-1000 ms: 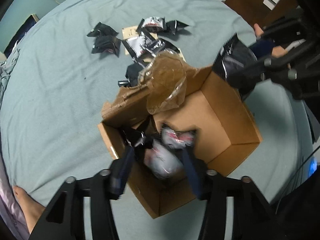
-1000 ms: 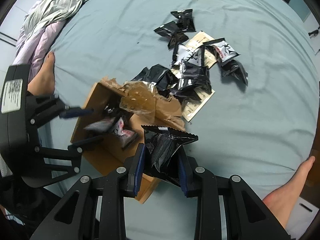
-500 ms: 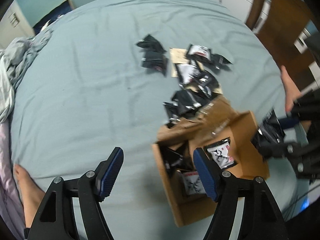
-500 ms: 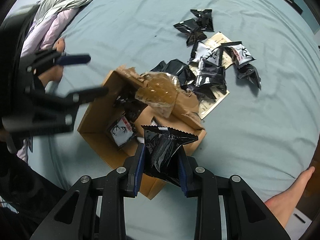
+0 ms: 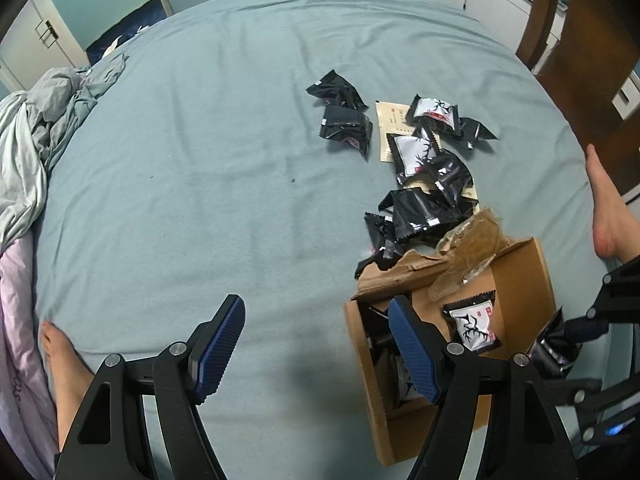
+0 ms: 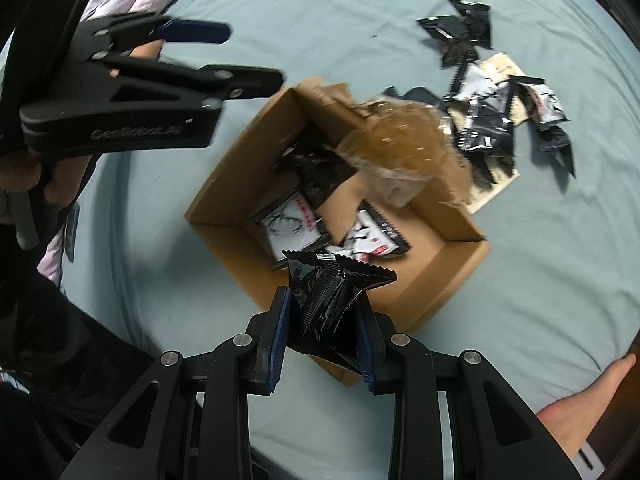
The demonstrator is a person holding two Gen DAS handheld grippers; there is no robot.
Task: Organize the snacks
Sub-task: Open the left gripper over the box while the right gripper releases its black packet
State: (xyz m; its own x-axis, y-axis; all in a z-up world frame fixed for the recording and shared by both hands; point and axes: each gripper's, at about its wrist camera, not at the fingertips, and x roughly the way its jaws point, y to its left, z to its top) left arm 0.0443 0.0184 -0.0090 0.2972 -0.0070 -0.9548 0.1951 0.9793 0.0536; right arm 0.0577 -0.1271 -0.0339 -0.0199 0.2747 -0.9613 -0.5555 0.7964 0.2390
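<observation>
An open cardboard box (image 6: 224,200) lies on the blue-grey bed with several black-and-white snack packets (image 6: 288,228) inside it. My right gripper (image 6: 322,304) hangs over the box's near corner, shut on a black snack packet (image 6: 332,300). In the left wrist view the box (image 5: 520,272) sits at the lower right, with one white-faced packet (image 5: 474,326) showing inside. My left gripper (image 5: 314,344) is open and empty, over bare sheet just left of the box. Several loose packets (image 5: 424,204) lie in a heap beyond the box, also visible as a scatter of packets (image 6: 484,128).
A torn flap with crumpled brown tape (image 6: 400,152) hangs over the box's far side. A beige paper sheet (image 5: 390,120) lies under the loose packets. Bare feet (image 5: 608,216) (image 5: 60,356) rest at the bed's edges. Crumpled bedding (image 5: 32,140) lies far left, wooden furniture (image 5: 580,60) far right.
My left gripper came up out of the box, opened and swung to its left, leaving a packet inside. My right gripper carried its black packet in over the box.
</observation>
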